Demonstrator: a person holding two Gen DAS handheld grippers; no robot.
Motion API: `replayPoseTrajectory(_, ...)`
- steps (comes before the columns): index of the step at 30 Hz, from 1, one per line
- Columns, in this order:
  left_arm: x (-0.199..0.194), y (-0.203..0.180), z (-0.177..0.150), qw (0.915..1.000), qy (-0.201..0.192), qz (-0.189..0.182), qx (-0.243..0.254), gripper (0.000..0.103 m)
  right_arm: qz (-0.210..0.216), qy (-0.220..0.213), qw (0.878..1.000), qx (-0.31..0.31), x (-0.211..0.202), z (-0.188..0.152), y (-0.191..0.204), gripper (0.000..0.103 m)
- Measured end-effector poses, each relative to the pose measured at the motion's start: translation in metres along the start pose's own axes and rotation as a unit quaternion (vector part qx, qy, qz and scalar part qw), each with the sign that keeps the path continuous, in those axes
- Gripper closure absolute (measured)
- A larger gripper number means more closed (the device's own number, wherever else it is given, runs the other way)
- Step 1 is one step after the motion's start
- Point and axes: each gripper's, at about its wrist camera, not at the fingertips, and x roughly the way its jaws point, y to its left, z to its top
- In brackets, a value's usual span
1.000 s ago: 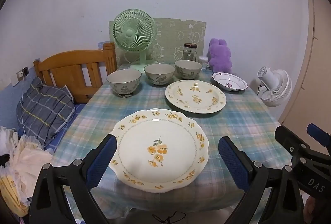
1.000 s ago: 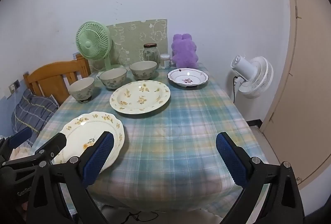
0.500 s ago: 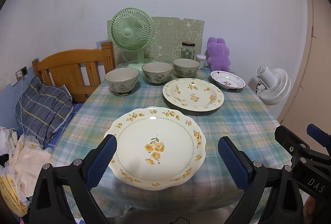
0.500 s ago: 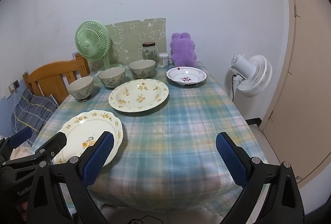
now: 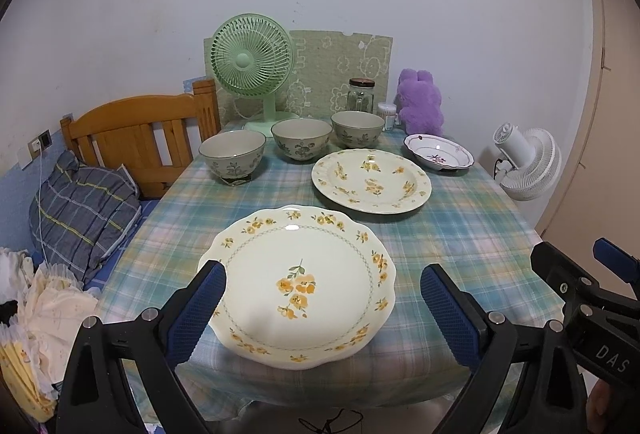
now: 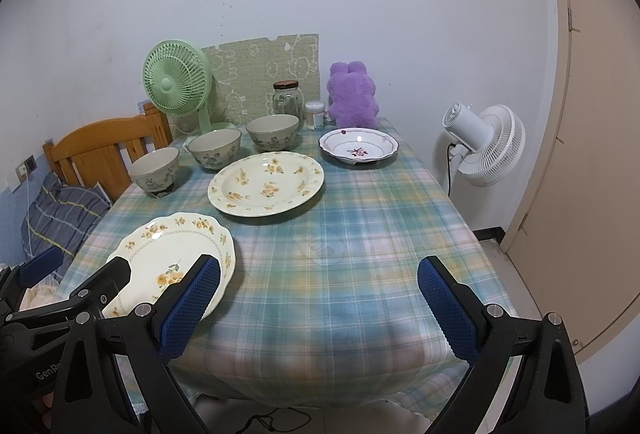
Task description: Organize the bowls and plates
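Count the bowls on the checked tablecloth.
3 grey-green floral ceramic bowls, in a row behind the plates: left bowl nearest the wooden headboard, middle bowl, right bowl before the glass jar. None seems hidden.

Your left wrist view looks down the length of the table [image 5: 460, 234] from its near end, facing the back wall, and sits close over the near plate [image 5: 298, 288], which fills the space between the left gripper [image 5: 320, 310] fingers. Your right wrist view faces the same way from further right, looking over bare tablecloth, with that plate [image 6: 172, 262] off to its lower left. Both views share the whole tabletop, the green fan [image 5: 252, 67] [image 6: 178, 83] and the white fan [image 5: 524, 163] [image 6: 486, 145]. Each view catches the other gripper at its edge.
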Motion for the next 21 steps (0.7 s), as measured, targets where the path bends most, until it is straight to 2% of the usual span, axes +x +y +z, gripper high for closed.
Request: replayPoseTrajectory(21,0.0007,0.0,0.0004,1.0,0.0,0.0,0.001,0.005,-0.012,0.012,1.0,-0.001,0.0056,0.0003,-0.0041,0.003)
